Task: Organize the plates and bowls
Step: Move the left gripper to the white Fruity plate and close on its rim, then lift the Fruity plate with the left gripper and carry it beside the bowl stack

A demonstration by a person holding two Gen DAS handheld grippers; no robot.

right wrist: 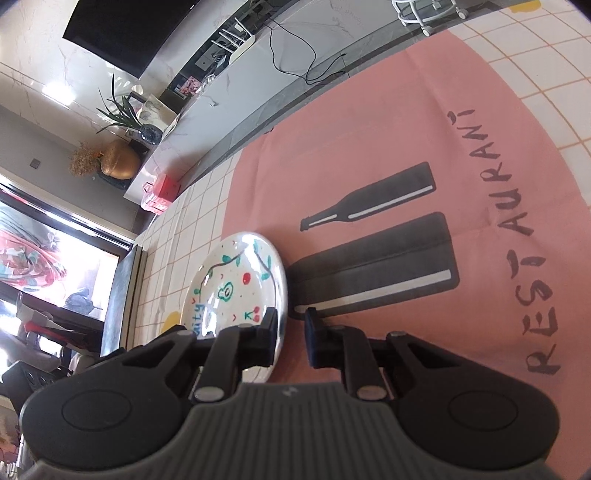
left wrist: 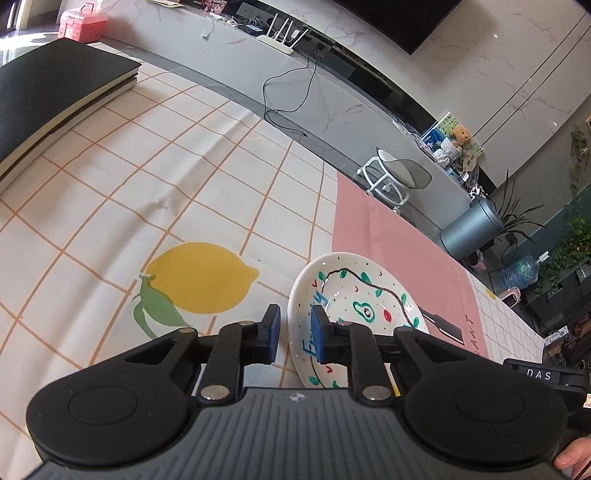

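Note:
A white plate (left wrist: 354, 291) painted with green leaves, an avocado, cherries and blue lettering lies on the tablecloth. My left gripper (left wrist: 295, 334) is open and straddles the plate's left rim, one finger outside and one over the plate. In the right wrist view the same plate (right wrist: 236, 273) shows. My right gripper (right wrist: 291, 334) is open and straddles its right rim, the left finger over the plate and the right finger over the pink cloth. Neither gripper is closed on the rim.
The tablecloth has an orange grid with a lemon print (left wrist: 199, 277) and a pink panel (right wrist: 369, 147) with bottle prints. A stack of black books (left wrist: 55, 96) lies at the far left. A pink box (left wrist: 83, 20), a stool (left wrist: 395, 177) and a bin (left wrist: 469, 229) stand beyond.

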